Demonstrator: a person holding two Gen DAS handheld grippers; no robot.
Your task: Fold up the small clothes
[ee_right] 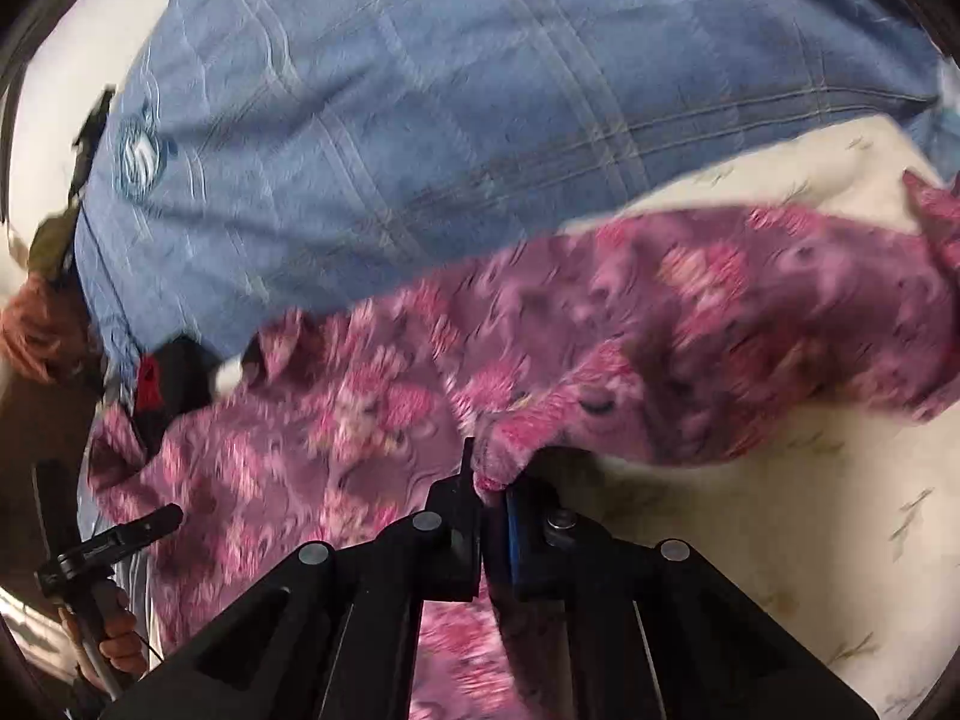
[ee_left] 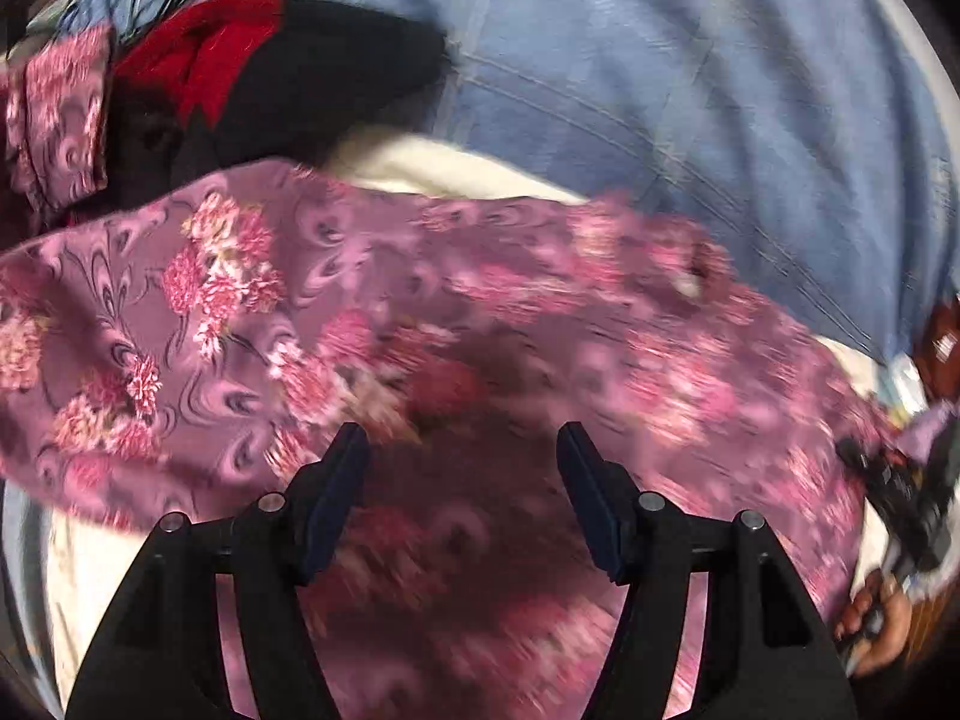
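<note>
A purple garment with pink flowers (ee_left: pixel 240 300) lies spread across the bed, blurred by motion. My left gripper (ee_left: pixel 461 438) hovers over it with its jaws apart and no cloth between the pads. In the right wrist view, my right gripper (ee_right: pixel 487 477) is shut on a bunched edge of the same floral garment (ee_right: pixel 660 324), which hangs stretched away from the pinch. The left gripper (ee_right: pixel 99 510) shows at the left edge there, held by a hand (ee_right: pixel 114 636). The right gripper (ee_left: pixel 900 492) appears at the right edge of the left wrist view.
A blue plaid sheet (ee_right: pixel 420 90) covers the far part of the bed, and a cream leaf-print sheet (ee_right: pixel 780 510) lies under the garment. A black and red garment (ee_left: pixel 300 72) and another floral piece (ee_left: pixel 54 114) lie at the upper left.
</note>
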